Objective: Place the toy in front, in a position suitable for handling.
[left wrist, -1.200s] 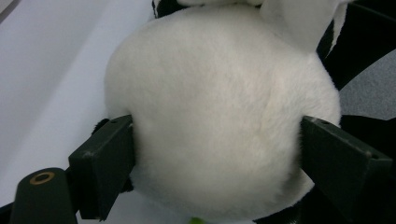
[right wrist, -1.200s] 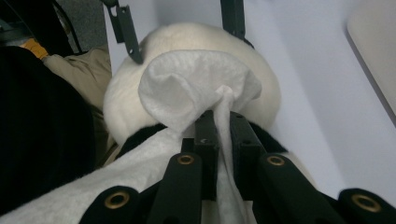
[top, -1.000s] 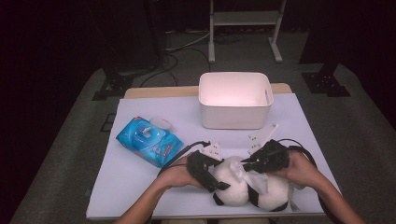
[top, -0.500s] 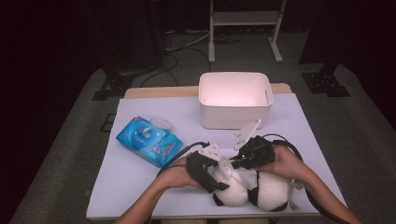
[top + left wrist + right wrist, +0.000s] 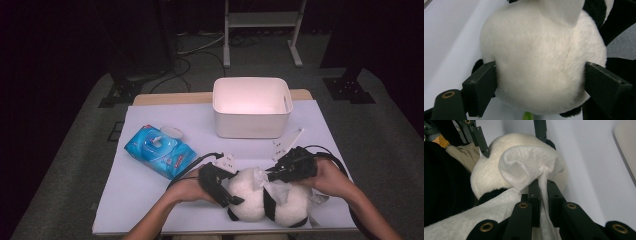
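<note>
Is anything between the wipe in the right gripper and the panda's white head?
Nothing visible. The right gripper pinches the wipe, which drapes straight onto the plush panda clamped by the left gripper.

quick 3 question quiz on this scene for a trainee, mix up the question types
1. True or false: the left gripper has its jaws closed on the plush panda's white head.
2. What does the right gripper pinch?
A. a white wipe
B. the blue wipes pack
C. the bin's rim
3. Fill in: the white bin stands at the far side of the table, and the blue wipes pack lies to its ____ in the high view.

Key
1. True: both pads press into the fur.
2. A: the white wipe is bunched over the panda.
3. left
</note>
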`<action>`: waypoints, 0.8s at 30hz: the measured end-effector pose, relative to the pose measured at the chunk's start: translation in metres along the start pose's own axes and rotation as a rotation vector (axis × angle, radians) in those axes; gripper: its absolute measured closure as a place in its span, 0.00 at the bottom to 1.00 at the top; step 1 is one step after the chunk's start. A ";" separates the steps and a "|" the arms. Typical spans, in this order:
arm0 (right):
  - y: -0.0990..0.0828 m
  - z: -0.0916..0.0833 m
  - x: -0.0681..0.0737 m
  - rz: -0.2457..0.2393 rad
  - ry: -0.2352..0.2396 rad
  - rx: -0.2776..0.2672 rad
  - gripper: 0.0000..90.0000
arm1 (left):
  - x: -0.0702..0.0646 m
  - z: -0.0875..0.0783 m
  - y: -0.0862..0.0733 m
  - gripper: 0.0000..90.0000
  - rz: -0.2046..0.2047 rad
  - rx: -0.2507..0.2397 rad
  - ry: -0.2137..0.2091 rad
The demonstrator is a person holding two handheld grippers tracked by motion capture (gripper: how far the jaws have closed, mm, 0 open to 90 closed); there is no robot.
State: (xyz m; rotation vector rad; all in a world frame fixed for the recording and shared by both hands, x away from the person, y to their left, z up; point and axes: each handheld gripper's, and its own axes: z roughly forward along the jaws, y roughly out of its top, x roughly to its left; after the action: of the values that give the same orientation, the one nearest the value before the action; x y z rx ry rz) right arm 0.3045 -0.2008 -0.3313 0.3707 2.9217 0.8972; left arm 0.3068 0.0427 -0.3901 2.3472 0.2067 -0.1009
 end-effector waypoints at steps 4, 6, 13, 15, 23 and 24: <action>-0.012 -0.012 0.000 0.028 -0.015 -0.017 0.92 | 0.000 0.000 -0.001 0.16 -0.001 0.002 0.000; -0.017 -0.018 0.001 0.037 -0.026 -0.023 0.92 | 0.000 0.000 -0.001 0.16 0.000 0.003 0.000; -0.035 -0.033 0.001 0.073 -0.046 -0.045 0.92 | 0.000 0.000 0.000 0.16 -0.002 0.003 0.001; -0.040 -0.036 0.001 0.086 -0.051 -0.054 0.92 | 0.000 0.000 0.000 0.16 -0.002 0.005 0.000; -0.051 -0.040 0.000 0.111 -0.051 -0.084 0.91 | 0.000 0.001 -0.001 0.16 -0.001 0.010 -0.002; -0.050 -0.039 0.000 0.102 -0.052 -0.084 0.91 | 0.000 0.001 -0.001 0.16 -0.002 0.010 -0.002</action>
State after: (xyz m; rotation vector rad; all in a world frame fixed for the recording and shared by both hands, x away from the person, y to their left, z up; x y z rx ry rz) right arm 0.2888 -0.2623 -0.3271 0.5333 2.8294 1.0028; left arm 0.3069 0.0423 -0.3916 2.3569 0.2083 -0.1056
